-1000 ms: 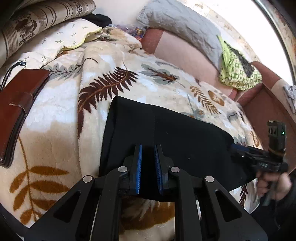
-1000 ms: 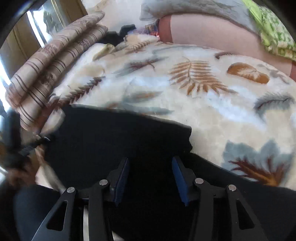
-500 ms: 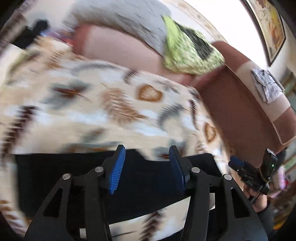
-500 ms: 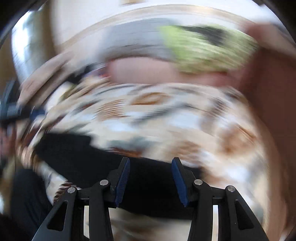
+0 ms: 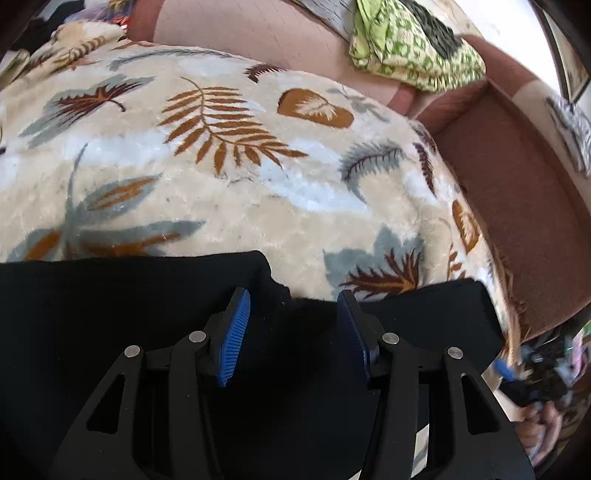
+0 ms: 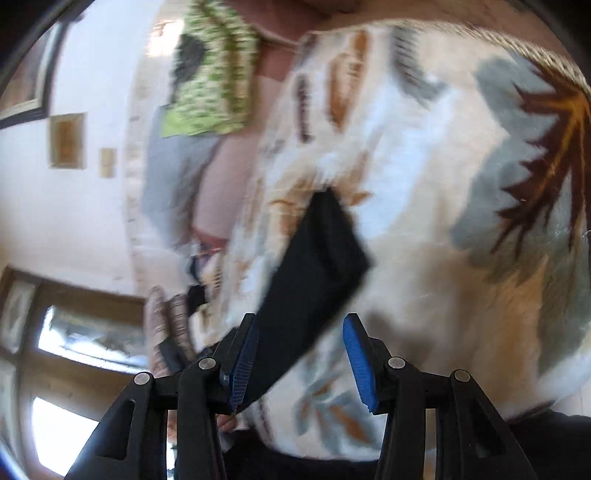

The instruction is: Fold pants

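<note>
The black pants (image 5: 110,332) lie flat across the near part of a leaf-print blanket (image 5: 221,192). My left gripper (image 5: 294,334) hovers just over them with its jaws open. Its blue pads (image 5: 236,336) stand well apart and nothing is pinched. At the pants' right end, blurred, is my right gripper (image 5: 517,376) in a person's hand (image 5: 535,435). The right wrist view is rolled sideways and blurred. There the pants (image 6: 314,266) run as a dark strip toward my right gripper (image 6: 301,363), which is open, with the strip passing by its left pad untouched.
A pink sofa back (image 5: 258,33) carries a green patterned cloth (image 5: 413,48), and a brown armrest (image 5: 517,192) bounds the blanket on the right. The right wrist view shows striped cushions (image 6: 166,317), a window (image 6: 74,332) and framed pictures (image 6: 66,140) on the wall.
My left gripper opened, let go of the pants and slid right along them. My right gripper stayed open, swung off toward the pants' end and rolled hard, tipping its view sideways.
</note>
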`<action>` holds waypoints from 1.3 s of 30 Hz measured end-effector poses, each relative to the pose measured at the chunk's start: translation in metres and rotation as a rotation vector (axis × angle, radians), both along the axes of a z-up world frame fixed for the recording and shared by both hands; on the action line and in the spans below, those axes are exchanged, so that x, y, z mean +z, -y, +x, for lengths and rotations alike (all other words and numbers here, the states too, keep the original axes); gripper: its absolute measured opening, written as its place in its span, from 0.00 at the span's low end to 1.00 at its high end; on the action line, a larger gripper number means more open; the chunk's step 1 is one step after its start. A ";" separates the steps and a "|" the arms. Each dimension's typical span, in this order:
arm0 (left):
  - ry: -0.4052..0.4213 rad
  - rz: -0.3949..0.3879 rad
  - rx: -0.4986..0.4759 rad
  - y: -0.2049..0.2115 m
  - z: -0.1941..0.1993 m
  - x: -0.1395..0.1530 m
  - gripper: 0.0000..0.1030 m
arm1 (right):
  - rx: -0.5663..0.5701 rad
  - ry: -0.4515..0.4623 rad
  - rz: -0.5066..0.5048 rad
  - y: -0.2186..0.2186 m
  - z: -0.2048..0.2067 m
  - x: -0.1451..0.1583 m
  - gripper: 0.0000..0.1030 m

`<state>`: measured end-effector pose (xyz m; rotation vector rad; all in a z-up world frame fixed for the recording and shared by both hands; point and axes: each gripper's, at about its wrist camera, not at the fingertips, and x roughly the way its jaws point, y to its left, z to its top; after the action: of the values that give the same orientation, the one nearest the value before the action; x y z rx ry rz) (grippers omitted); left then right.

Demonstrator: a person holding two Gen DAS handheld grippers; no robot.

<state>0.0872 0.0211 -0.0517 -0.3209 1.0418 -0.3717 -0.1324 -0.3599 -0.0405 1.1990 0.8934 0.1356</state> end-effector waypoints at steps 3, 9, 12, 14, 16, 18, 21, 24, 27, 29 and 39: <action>-0.001 -0.007 0.004 0.000 0.000 0.001 0.47 | -0.044 0.001 0.076 0.006 0.005 -0.014 0.44; 0.000 -0.005 0.018 0.000 0.002 0.002 0.47 | -0.040 0.111 0.072 0.007 0.019 -0.005 0.44; -0.002 -0.019 0.030 -0.003 0.003 0.002 0.47 | -0.016 0.111 0.058 0.003 0.030 -0.007 0.44; -0.006 -0.025 0.033 -0.004 0.003 0.001 0.47 | -0.003 0.083 0.031 0.001 0.039 -0.011 0.44; -0.006 -0.022 0.032 -0.004 0.004 0.001 0.47 | -0.008 0.077 0.029 0.002 0.046 -0.015 0.44; -0.002 -0.011 0.030 -0.003 0.004 0.001 0.47 | 0.006 0.072 0.025 0.003 0.055 -0.016 0.44; 0.003 0.001 0.027 -0.002 0.003 0.001 0.47 | 0.068 0.033 -0.045 0.001 0.075 -0.016 0.40; 0.002 -0.001 0.029 -0.002 0.003 0.001 0.47 | 0.161 -0.010 -0.127 -0.004 0.093 -0.013 0.30; 0.002 -0.013 0.039 -0.003 0.003 0.002 0.47 | 0.265 -0.021 -0.224 -0.009 0.102 -0.010 0.06; 0.010 -0.020 0.052 -0.005 0.003 0.004 0.47 | 0.324 -0.008 -0.312 -0.011 0.107 -0.003 0.05; 0.072 0.147 0.055 0.007 0.003 0.001 0.47 | 0.414 0.032 -0.419 -0.006 0.118 -0.016 0.05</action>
<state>0.0899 0.0137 -0.0508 -0.2027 0.9813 -0.2540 -0.0139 -0.3542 -0.0565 0.6135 1.0714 0.2841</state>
